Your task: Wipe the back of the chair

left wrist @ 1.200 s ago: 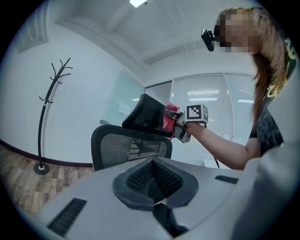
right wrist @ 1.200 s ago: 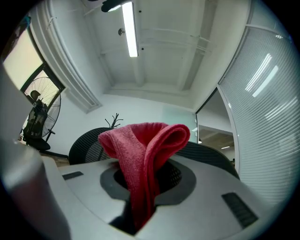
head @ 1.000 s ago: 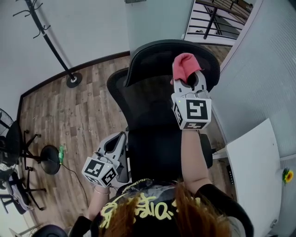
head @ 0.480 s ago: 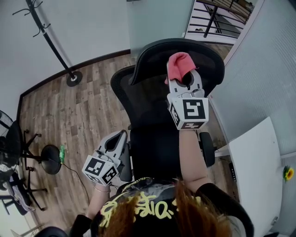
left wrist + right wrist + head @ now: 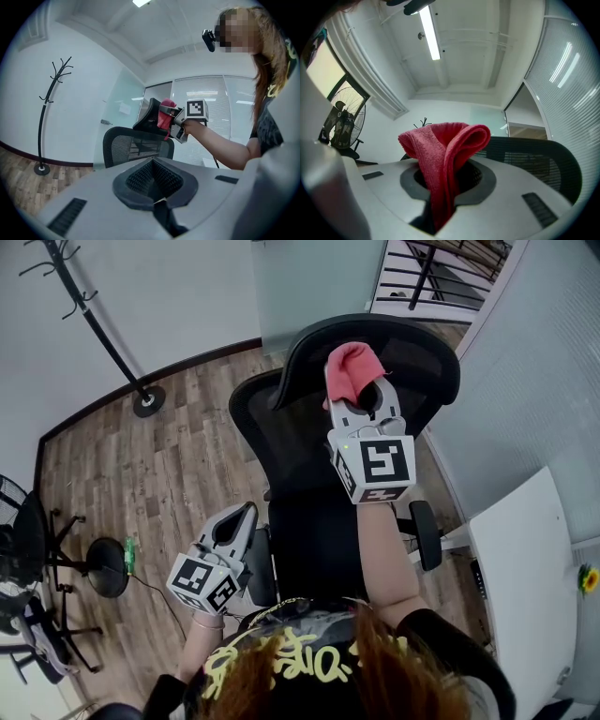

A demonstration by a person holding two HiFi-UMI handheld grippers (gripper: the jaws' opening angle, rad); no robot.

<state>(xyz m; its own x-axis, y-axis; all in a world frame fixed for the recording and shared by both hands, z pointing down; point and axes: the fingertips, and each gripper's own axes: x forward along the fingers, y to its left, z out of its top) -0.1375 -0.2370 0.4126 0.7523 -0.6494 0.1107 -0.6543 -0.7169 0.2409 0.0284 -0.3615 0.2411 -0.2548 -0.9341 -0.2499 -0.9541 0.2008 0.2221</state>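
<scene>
Cloth (image 5: 352, 367), red and folded into a loop, sits pinched between the fingers (image 5: 525, 187) of the right gripper (image 5: 361, 399), which are closed tight on its lower end while the loop sticks out past their tips. Just beyond those tips is the black chair (image 5: 291, 437), and the cloth lies against the front of its headrest (image 5: 422, 352), above the mesh backrest (image 5: 136, 145). The left gripper (image 5: 236, 521) hangs low and well apart from the right one, its fingers pressed together with nothing between them; the chair's seat edge is just to the right of them, and the backrest rises ahead of their tips. A coat stand (image 5: 94, 324) stands on the wooden floor (image 5: 178, 446) far off to their left.
</scene>
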